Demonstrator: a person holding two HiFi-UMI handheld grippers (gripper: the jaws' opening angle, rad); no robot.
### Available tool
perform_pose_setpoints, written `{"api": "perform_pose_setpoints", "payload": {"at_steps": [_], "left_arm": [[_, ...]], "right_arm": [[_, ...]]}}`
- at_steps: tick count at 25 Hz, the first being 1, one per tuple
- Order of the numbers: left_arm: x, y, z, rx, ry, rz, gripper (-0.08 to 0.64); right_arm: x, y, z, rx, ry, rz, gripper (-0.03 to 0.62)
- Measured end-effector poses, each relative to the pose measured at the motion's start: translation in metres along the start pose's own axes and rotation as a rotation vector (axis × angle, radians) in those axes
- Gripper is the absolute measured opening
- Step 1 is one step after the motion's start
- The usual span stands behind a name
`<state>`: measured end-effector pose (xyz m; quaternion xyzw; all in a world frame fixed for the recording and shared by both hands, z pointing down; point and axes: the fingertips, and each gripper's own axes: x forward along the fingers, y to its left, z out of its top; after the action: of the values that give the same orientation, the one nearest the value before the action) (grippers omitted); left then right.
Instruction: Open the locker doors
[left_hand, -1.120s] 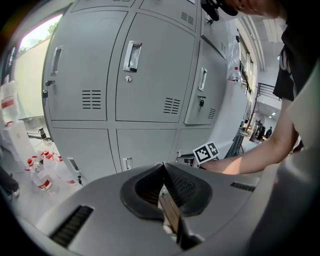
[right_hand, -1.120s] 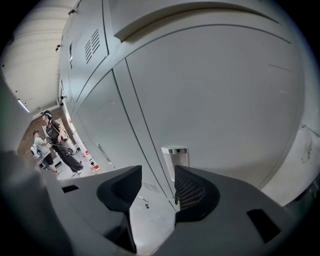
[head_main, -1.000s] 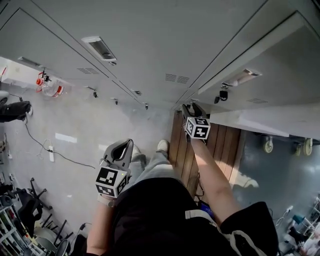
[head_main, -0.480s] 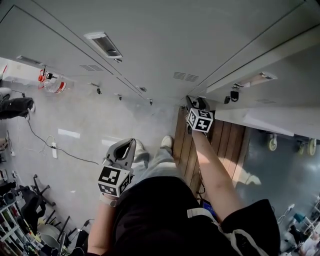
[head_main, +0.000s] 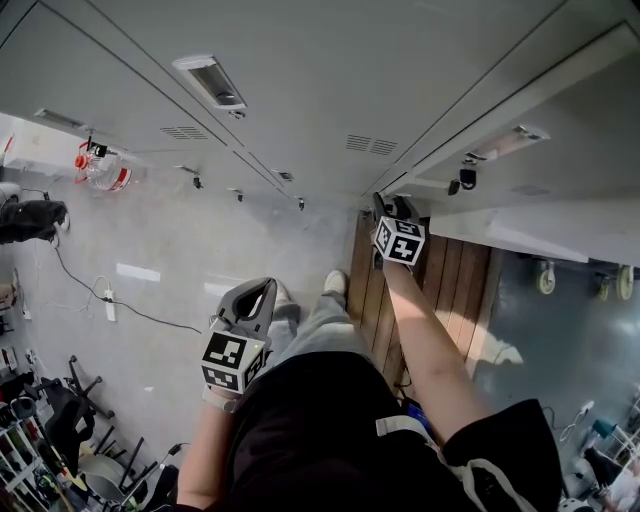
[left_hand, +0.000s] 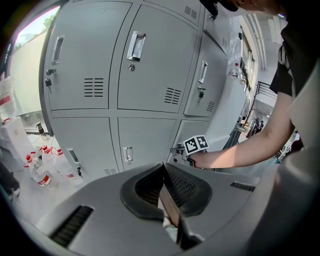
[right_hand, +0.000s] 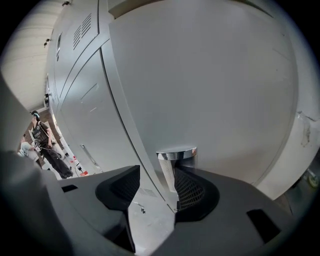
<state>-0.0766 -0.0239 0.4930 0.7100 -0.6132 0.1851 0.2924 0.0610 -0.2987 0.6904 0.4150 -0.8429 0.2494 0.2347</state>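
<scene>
Locker door (right_hand: 225, 85) of the lower row stands ajar directly ahead of the right gripper (right_hand: 157, 168). Its free edge runs upright between the spread jaws. Chrome handle (right_hand: 176, 155) lies against the right-hand jaw; the left-hand jaw is clear of the panel. Jaws are wide and have just been closing a little, not clamped. The panel extends to the right of the gripper, so the swing is judged to go toward the person and rightward. Left gripper (left_hand: 164, 175), jaws together and empty, hangs well back from the lockers; the right hand is nearer.

Two grippers (head_main: 264, 290) (head_main: 392, 202), two caster wheels (head_main: 545, 281) (head_main: 624, 283)
</scene>
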Motion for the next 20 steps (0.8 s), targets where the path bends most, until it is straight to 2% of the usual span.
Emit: {"api": "perform_pose_setpoints", "payload": {"at_steps": [8, 14, 20], "left_arm": [[0.003, -0.006, 0.008, 0.028, -0.025, -0.039, 0.018], [0.009, -0.010, 0.015, 0.061, -0.023, -0.089, 0.018], [0.021, -0.026, 0.024, 0.128, -0.018, -0.175, 0.018]], "right_arm": [[-0.025, -0.007, -0.020, 0.024, 0.020, -0.081, 0.167], [-0.045, -0.008, -0.035, 0.047, 0.043, -0.102, 0.169], [-0.071, -0.012, -0.057, 0.052, 0.060, -0.124, 0.169]]}}
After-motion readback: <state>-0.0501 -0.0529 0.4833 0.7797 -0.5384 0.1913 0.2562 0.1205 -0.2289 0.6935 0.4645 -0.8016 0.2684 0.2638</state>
